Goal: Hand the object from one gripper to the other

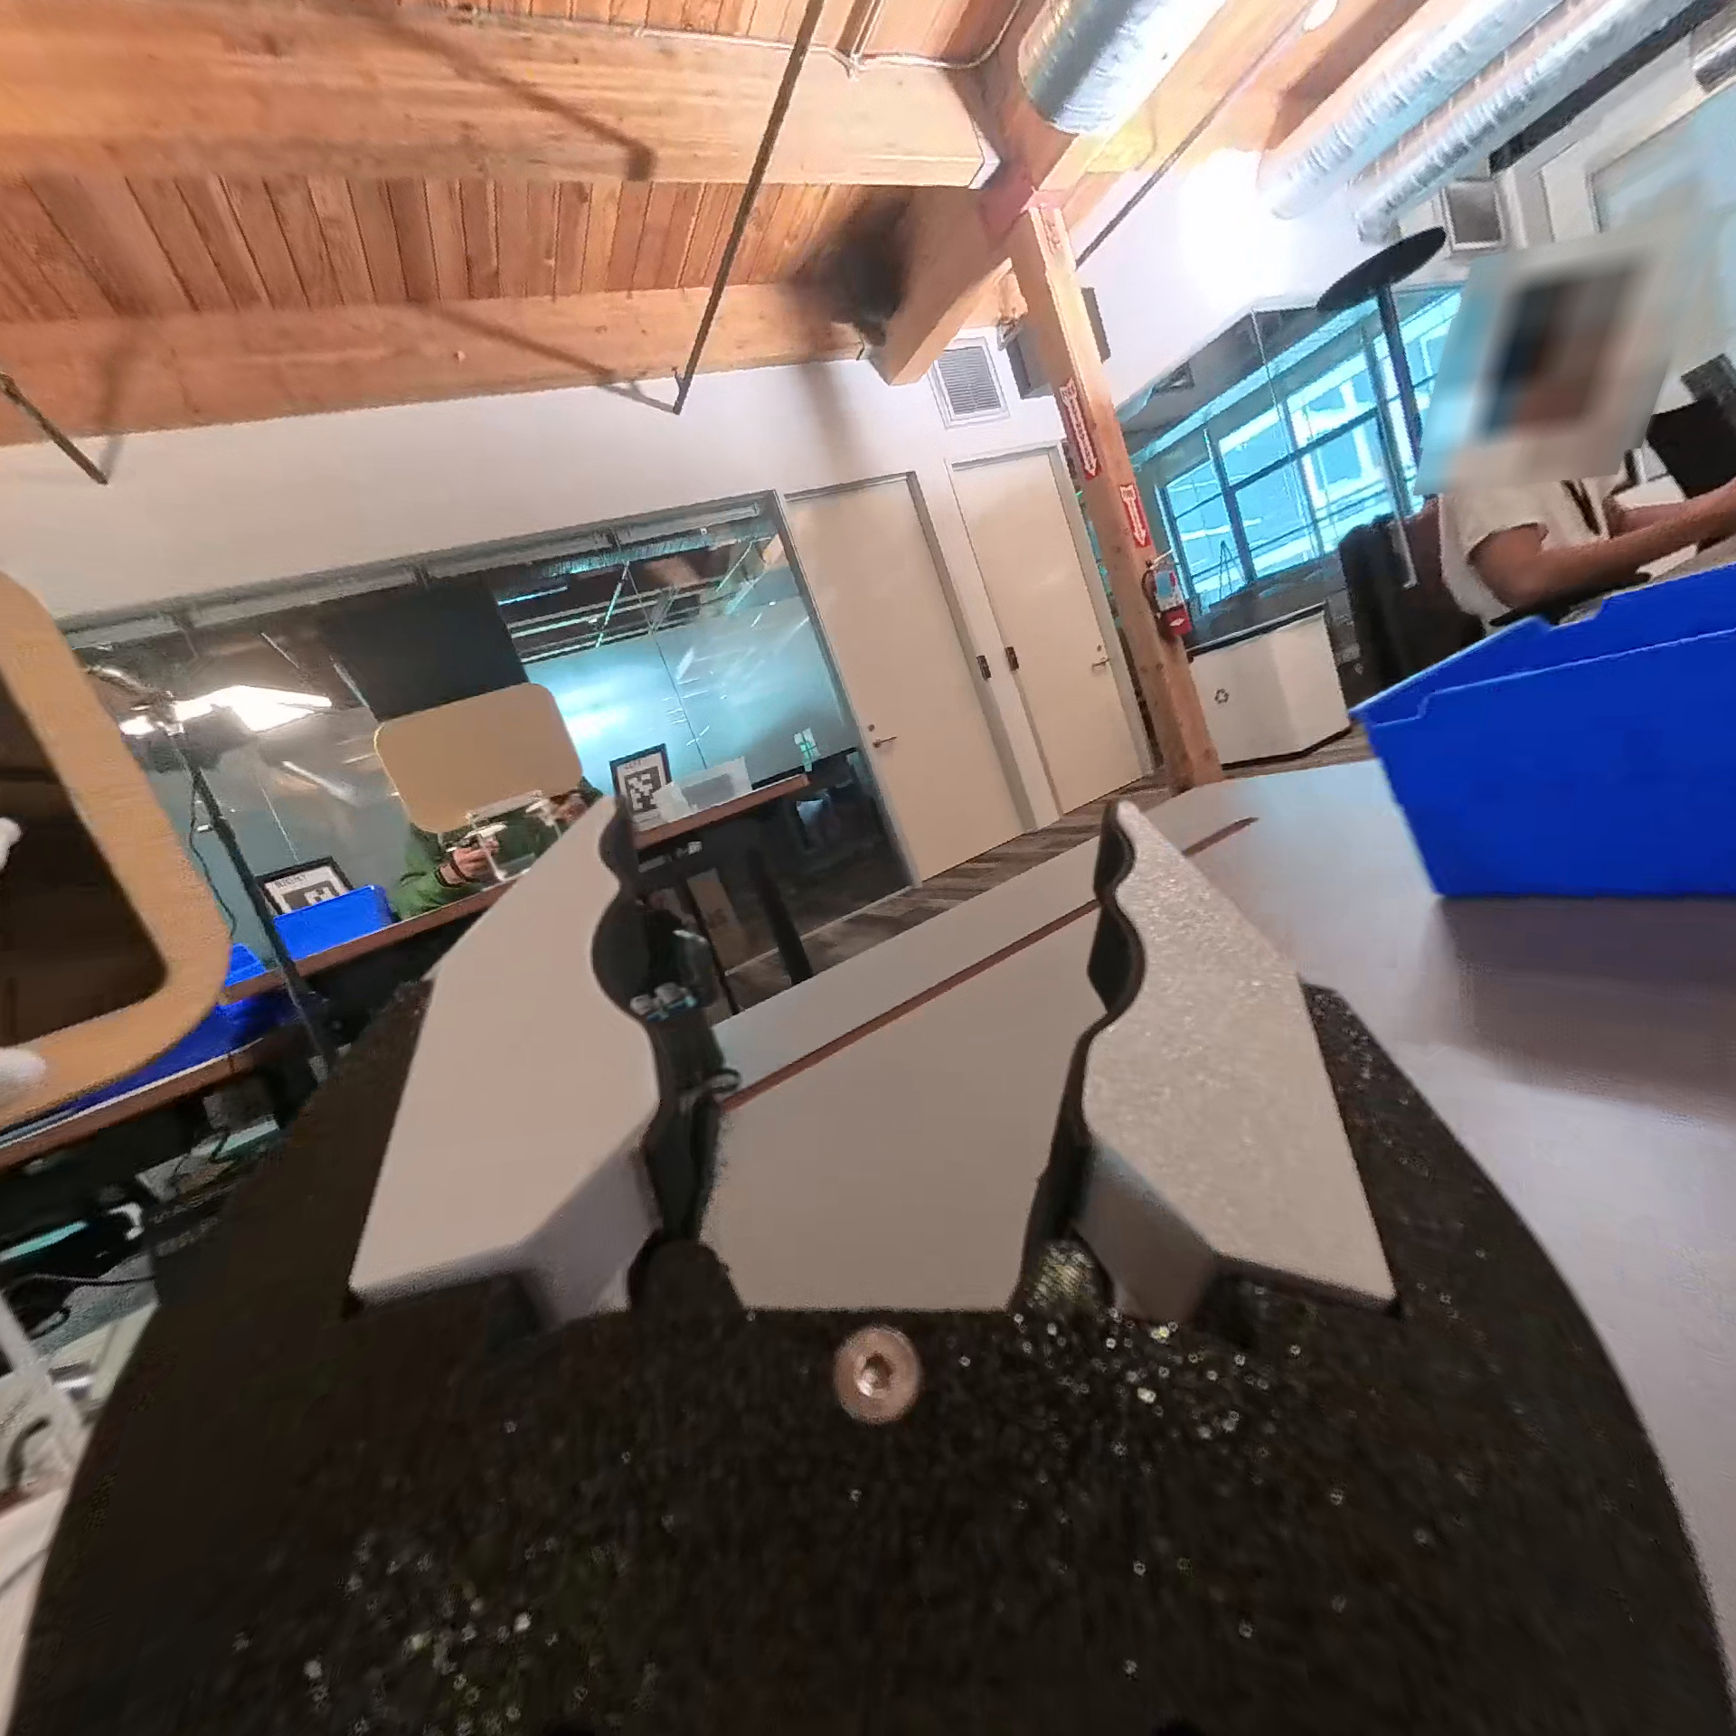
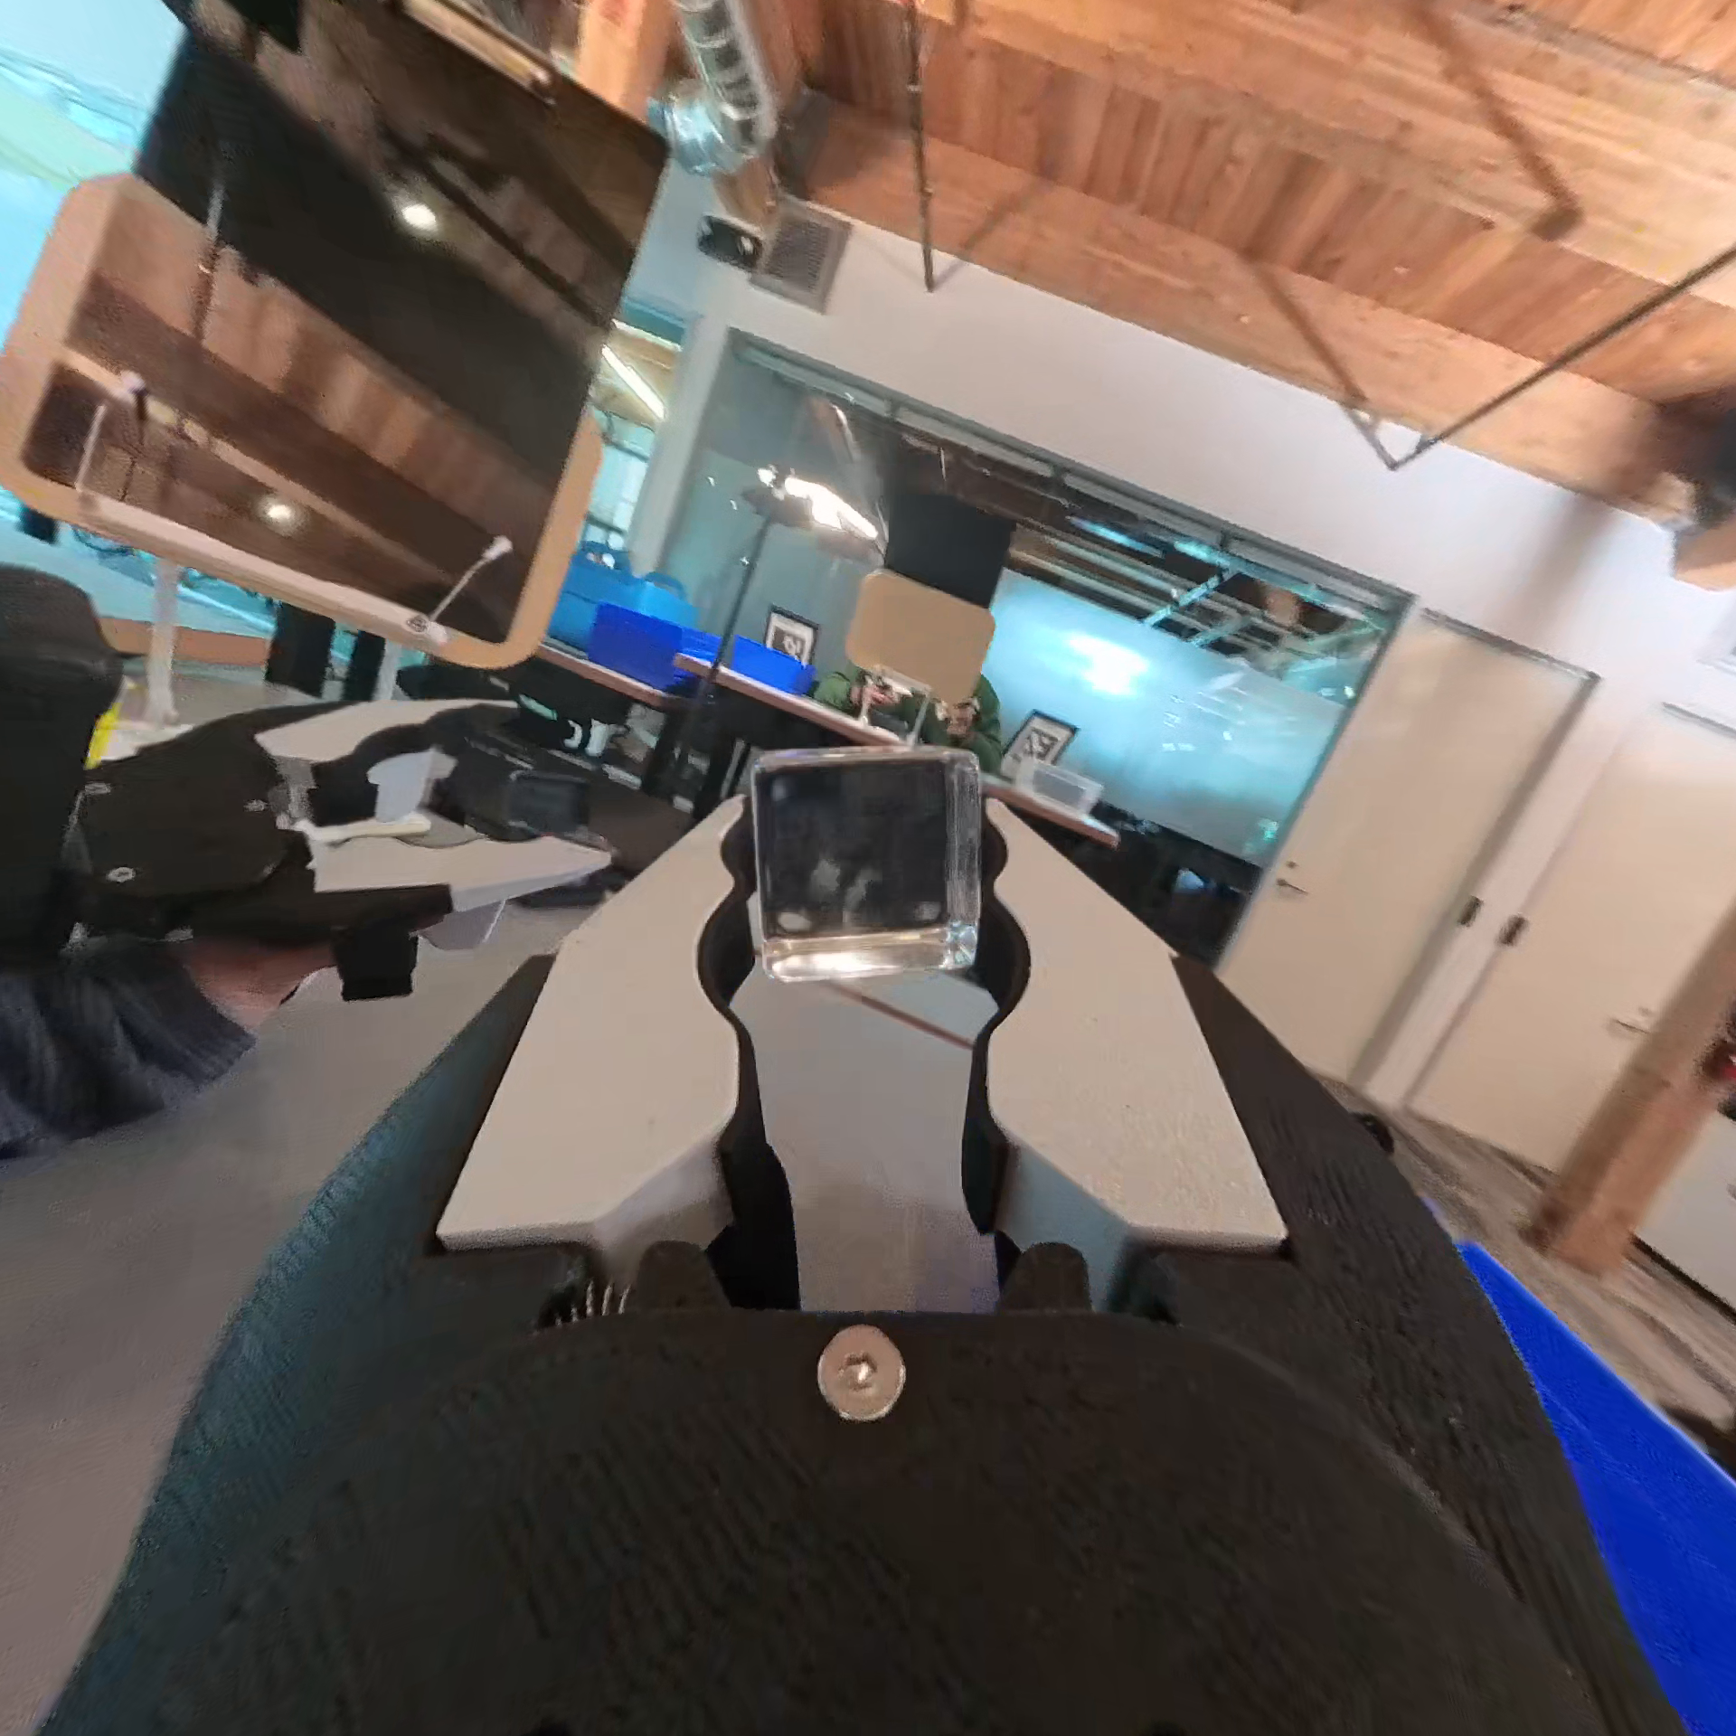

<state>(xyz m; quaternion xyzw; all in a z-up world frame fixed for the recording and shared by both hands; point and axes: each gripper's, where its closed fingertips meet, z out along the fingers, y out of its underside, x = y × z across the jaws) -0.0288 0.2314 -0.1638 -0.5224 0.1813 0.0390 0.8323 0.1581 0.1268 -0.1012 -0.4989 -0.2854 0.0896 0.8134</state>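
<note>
Cube (image 2: 866, 866), clear, sits pinched at the right gripper (image 2: 869, 878) tips; the left gripper (image 1: 860, 845), spread wide and empty, waits left of it. Slick faces probably risk slipping during transfer.

Clear cube (image 2: 866, 866) glossy, glass-like; right gripper (image 2: 864, 845) fingers (image 2: 620, 1061) smooth matt grey, body rough black plastic; blue bin (image 1: 1578, 751) glossy plastic; table (image 1: 1503, 1080) matt grey.
</note>
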